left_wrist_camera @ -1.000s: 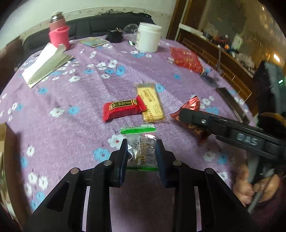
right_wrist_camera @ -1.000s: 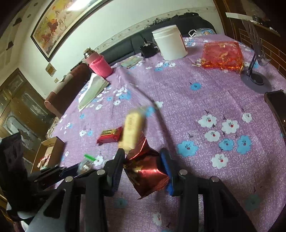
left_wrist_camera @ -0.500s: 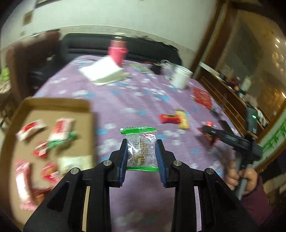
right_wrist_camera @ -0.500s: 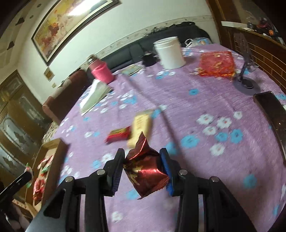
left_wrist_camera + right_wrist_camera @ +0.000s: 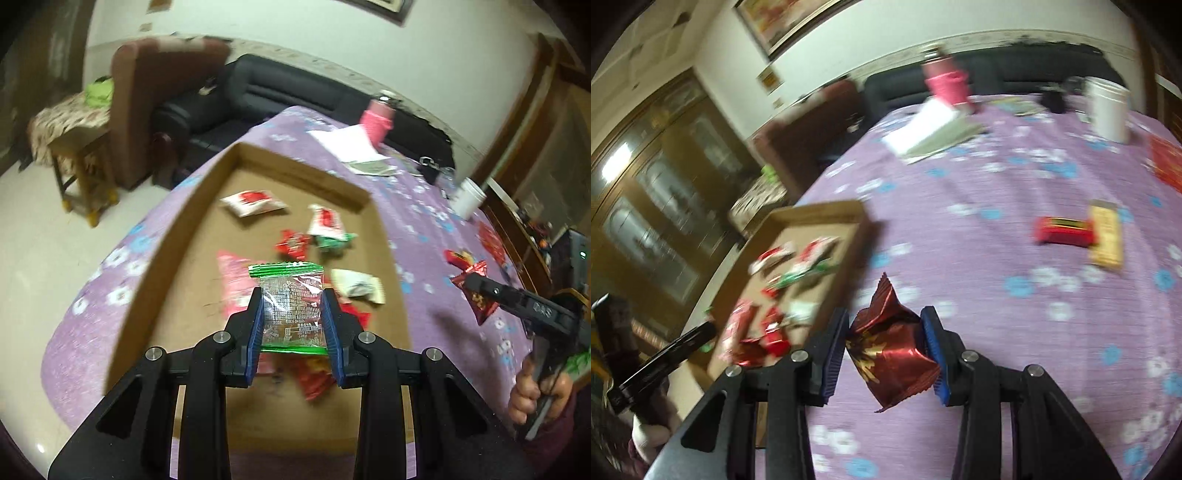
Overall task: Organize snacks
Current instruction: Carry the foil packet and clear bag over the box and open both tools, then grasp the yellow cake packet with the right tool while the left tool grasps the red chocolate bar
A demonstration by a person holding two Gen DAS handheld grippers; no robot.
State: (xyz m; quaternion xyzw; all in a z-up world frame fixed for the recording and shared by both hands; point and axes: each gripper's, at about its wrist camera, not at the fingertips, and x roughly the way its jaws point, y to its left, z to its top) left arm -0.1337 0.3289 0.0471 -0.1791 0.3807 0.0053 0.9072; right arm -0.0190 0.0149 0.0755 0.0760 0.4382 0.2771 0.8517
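Cardboard tray [image 5: 177,236] already holds several wrapped snacks; left gripper [image 5: 292,325] jaws pinch a clear green-edged packet [image 5: 290,306] above it, right gripper [image 5: 891,350] jaws pinch a red foil packet [image 5: 892,354]; a red bar [image 5: 1063,230] and yellow bar [image 5: 1106,236] remain on the purple flowered counter [image 5: 997,192].

Matt cardboard box [image 5: 177,243], glossy foil packet [image 5: 892,354]

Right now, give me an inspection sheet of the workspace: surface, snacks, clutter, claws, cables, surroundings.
Surface: purple flowered tablecloth.
Job's things: cardboard box holds several snack packets; red bar and yellow bar lie on the cloth.
Clutter: white jar, pink bottle, papers.
Claws: left claw shut on clear green-edged packet over the box; right claw shut on dark red packet.
Cables: nothing seen.
Surroundings: black sofa, brown armchair, wooden stool.
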